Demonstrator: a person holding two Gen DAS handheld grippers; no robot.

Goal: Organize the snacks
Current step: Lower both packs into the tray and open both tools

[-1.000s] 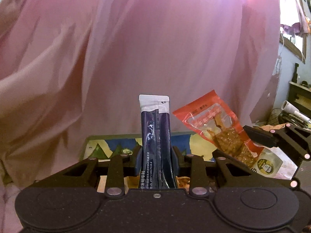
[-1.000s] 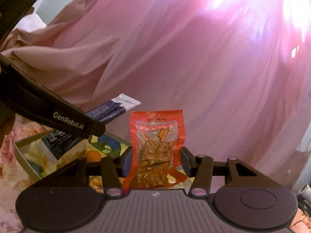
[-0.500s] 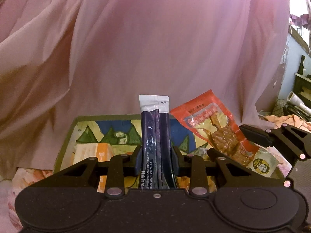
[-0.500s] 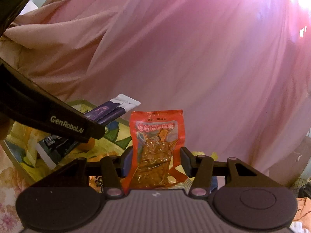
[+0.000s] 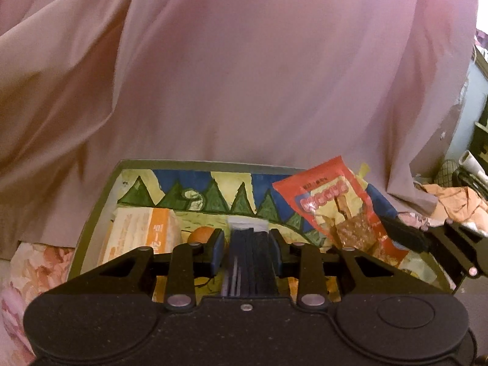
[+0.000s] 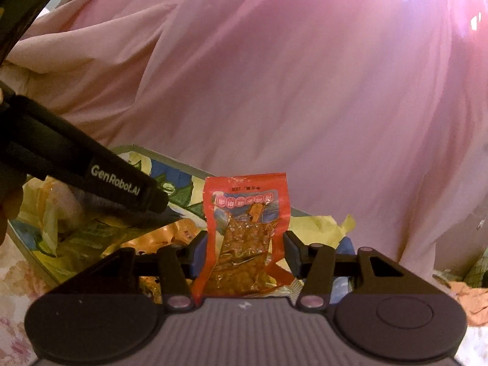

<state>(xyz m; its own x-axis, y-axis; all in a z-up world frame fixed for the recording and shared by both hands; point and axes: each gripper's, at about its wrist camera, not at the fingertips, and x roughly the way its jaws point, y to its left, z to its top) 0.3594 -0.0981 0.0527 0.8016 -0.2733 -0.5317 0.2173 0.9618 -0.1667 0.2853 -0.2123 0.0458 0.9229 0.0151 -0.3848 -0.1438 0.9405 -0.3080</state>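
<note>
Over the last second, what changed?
Both grippers came down toward the painted box, which now fills more of each view. The dark sachet tipped forward in the left gripper. Unchanged: the right gripper keeps the red snack pack; nothing released.

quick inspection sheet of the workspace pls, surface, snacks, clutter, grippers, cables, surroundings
surface: floral cloth under a box with a painted lining of green peaks on blue.
job's things: dark stick pack in the left gripper; red snack pouch in the right gripper; orange-and-white packet and other wrappers lie in the box.
clutter: crumpled yellow paper at the box's far side.
grippers: left shut on the stick pack; right shut on the pouch; both over the box.
cables: nothing seen.
surroundings: pink draped fabric behind the box; crumpled orange paper and blurred household items at right.
</note>
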